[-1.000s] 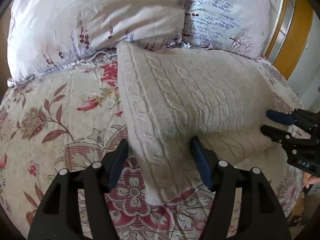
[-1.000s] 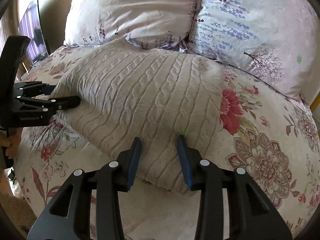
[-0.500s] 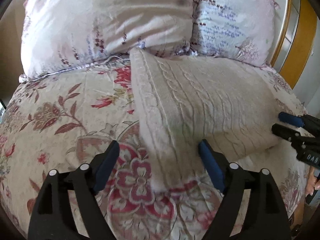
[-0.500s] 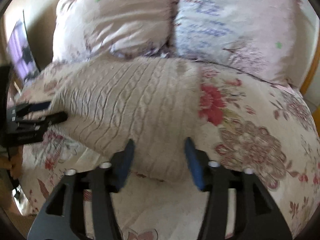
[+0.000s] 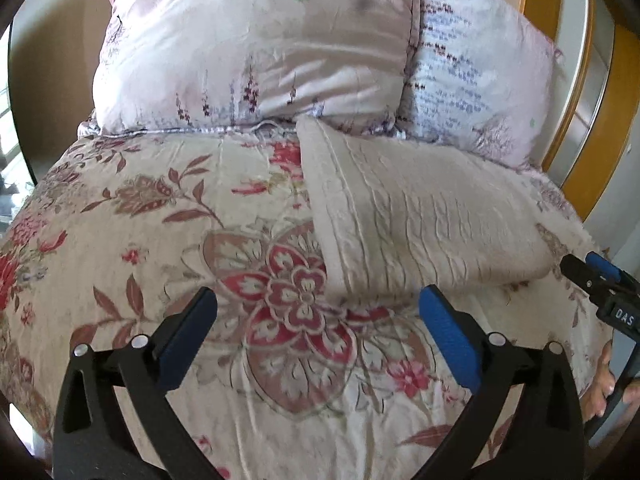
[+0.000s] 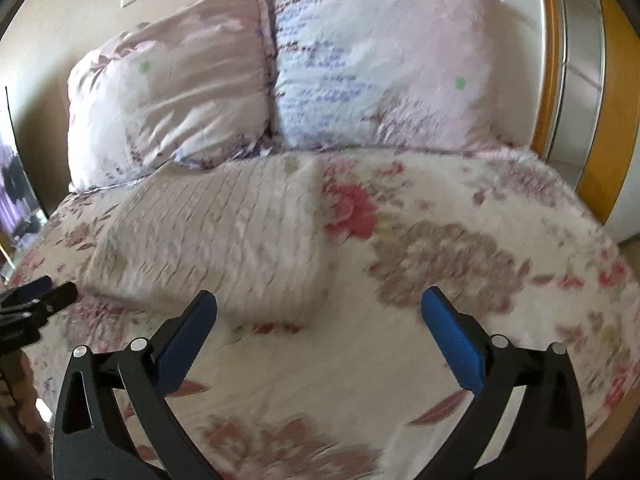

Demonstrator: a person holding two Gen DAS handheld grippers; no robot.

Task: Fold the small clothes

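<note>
Left wrist view: left gripper (image 5: 316, 340), black frame w/ blue pads, jaws spreading wide, nothing between them but bedspread. Just past the tips: near-left corner of cream cable-knit sweater (image 5: 420, 216), folded into a thick rectangular bundle, lying flat on the floral quilted bedspread (image 5: 160, 260). No pad touching the knit. Far edge of bundle close up against the two pale floral pillows (image 5: 260, 52) at the head of the bed. At right edge of this view, right gripper's tips just beside the bundle's near-right corner, apart from it; part of a hand visible below.

Right wrist view (blurred): right gripper (image 6: 320, 340) likewise spreading apart, empty, only bedspread in the gap. Bundle's near-right corner a little beyond and left of centre. Left gripper's tips visible at far left, beside the bundle's other corner, not on it.

Progress, as judged: fold looks done or nearly so. Sweater compact, edges roughly squared, no sleeve or hem seen trailing out. Both claws clear of the cloth, so reads as release after a fold. Possibly left: one more fold if a smaller packet wanted, smoothing the top layer, or moving on to another garment; none other in sight on the bed. Underside layers hidden, so neatness there can't be told.
</note>
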